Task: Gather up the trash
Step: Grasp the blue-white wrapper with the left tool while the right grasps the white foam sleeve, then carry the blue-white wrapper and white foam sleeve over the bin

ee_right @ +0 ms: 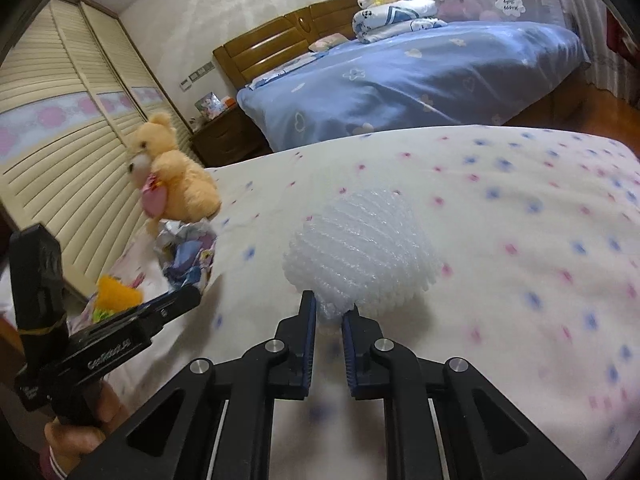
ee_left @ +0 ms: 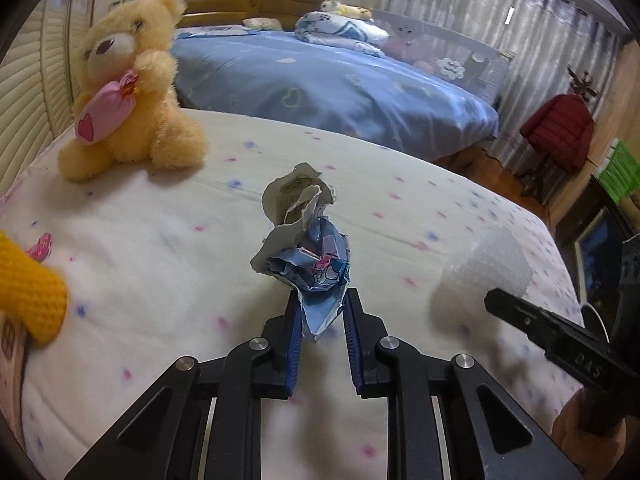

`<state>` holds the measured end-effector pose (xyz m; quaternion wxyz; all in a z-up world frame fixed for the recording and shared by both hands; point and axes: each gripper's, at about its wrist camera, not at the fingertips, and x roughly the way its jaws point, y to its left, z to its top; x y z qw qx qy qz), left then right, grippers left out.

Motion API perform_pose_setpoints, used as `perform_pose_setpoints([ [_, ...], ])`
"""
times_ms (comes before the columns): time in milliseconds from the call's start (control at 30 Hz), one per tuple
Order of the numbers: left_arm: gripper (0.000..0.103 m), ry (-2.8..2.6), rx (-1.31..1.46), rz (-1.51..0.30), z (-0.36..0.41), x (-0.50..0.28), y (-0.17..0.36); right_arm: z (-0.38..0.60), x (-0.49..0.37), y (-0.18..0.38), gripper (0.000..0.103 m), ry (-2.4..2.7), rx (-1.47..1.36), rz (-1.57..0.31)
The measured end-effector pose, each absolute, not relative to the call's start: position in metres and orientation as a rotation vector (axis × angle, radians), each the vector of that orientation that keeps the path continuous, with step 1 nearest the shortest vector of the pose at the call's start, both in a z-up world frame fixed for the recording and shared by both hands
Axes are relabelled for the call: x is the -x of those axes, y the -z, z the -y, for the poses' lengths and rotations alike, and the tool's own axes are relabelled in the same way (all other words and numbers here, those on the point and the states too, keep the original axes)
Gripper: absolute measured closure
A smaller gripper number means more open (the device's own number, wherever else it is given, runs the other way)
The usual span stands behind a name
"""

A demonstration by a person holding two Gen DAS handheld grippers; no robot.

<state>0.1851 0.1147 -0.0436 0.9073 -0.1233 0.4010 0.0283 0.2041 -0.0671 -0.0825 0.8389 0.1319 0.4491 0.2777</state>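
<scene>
Your left gripper (ee_left: pixel 320 308) is closed narrow on a crumpled paper wrapper (ee_left: pixel 302 240), blue cartoon print below and grey-white above. The wad stands up out of the jaws, its lower tail pinched between the blue pads, above the white bedspread (ee_left: pixel 160 260) dotted pink and blue. Your right gripper (ee_right: pixel 330 312) is also drawn narrow, its fingertips nipping the near edge of a white foam mesh sleeve (ee_right: pixel 360 240), which bulges out ahead of the jaws over the same bedspread. In the left view the foam sits to the right of the wrapper, well apart from it. A tan teddy bear (ee_left: pixel 136 92) holding a pink heart sits at the far left of the bedspread, and a yellow knitted toy (ee_left: pixel 28 280) lies at the near left edge. Beyond is a bed with a blue cover (ee_left: pixel 320 80)
</scene>
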Motion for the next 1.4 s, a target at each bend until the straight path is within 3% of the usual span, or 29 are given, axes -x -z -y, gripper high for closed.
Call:
perform_pose_setpoints([
  [700, 0.085, 0.072, 0.13, -0.814, -0.011, -0.094, 0.018, 0.156, -0.107, 0.058, 0.091, -0.496, -0.257, -0.866],
  [1400, 0.084, 0.195, 0.094, -0.821, 0.03, -0.11, 0.024, 0.203, -0.083, 0.047, 0.091, -0.375, -0.27, -0.838],
])
